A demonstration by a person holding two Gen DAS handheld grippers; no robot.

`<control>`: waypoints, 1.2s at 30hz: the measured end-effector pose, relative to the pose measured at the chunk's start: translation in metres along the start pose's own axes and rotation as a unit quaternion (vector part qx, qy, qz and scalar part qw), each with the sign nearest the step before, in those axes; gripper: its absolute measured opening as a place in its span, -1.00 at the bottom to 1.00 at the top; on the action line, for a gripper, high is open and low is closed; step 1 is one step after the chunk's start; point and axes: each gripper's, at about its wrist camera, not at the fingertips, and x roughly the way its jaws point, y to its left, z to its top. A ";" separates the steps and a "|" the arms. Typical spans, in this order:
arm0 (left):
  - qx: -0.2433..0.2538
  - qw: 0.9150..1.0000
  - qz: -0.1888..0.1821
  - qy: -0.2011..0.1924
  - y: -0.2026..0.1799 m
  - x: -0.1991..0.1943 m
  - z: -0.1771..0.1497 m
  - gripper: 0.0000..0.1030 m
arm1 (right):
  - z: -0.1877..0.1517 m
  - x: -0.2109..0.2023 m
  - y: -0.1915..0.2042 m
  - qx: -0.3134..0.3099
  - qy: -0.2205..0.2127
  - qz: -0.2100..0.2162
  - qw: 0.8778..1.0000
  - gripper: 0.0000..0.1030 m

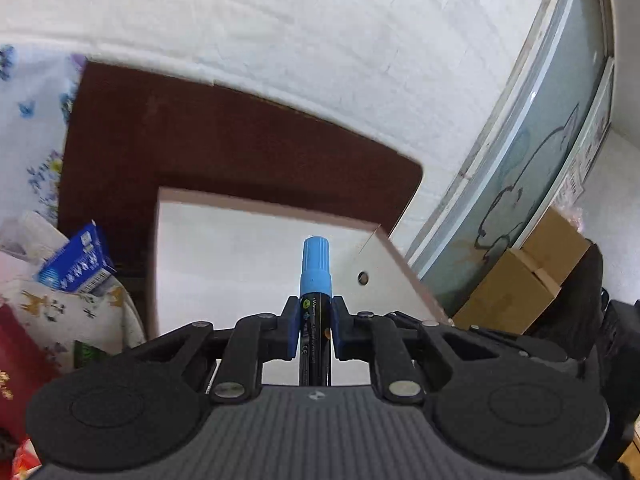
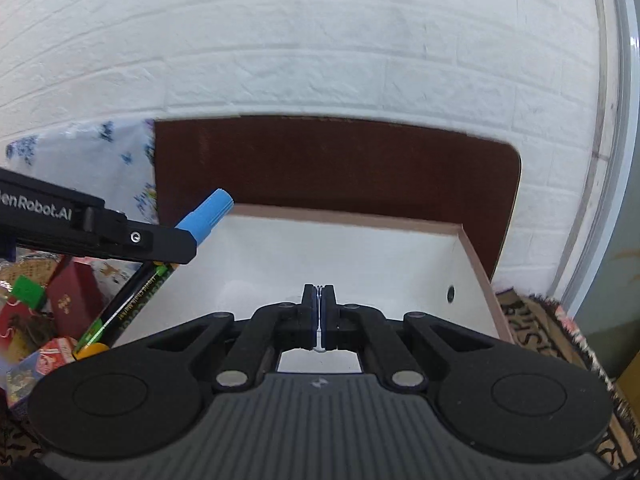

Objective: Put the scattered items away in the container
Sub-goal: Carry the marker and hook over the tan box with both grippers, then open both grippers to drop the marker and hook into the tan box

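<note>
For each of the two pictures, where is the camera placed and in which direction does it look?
Left wrist view: sits on the left tool, looks along its fingers over the white container toward the brick wall; the tool grips a blue-capped marker.
Right wrist view: sits on the right tool, shut, facing the same container; the left tool enters from the left.
Shared: container, marker, brown board, wall.

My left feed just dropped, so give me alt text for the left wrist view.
The left gripper is shut on a black marker with a blue cap, pointing forward over a white box with pinkish edges. A brown board and a white brick wall lie beyond.
</note>
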 end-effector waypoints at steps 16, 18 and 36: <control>-0.026 0.999 -0.024 0.032 0.015 0.035 -0.001 0.84 | -0.013 0.075 -0.015 -0.002 0.135 -0.016 0.991 -0.04; -0.025 0.999 -0.028 0.031 0.014 0.033 0.000 0.92 | -0.012 0.071 -0.013 -0.002 0.127 -0.017 0.992 0.11; 0.004 1.000 0.002 0.004 0.006 0.001 -0.004 0.97 | -0.007 0.034 0.000 0.006 0.096 -0.027 0.995 0.75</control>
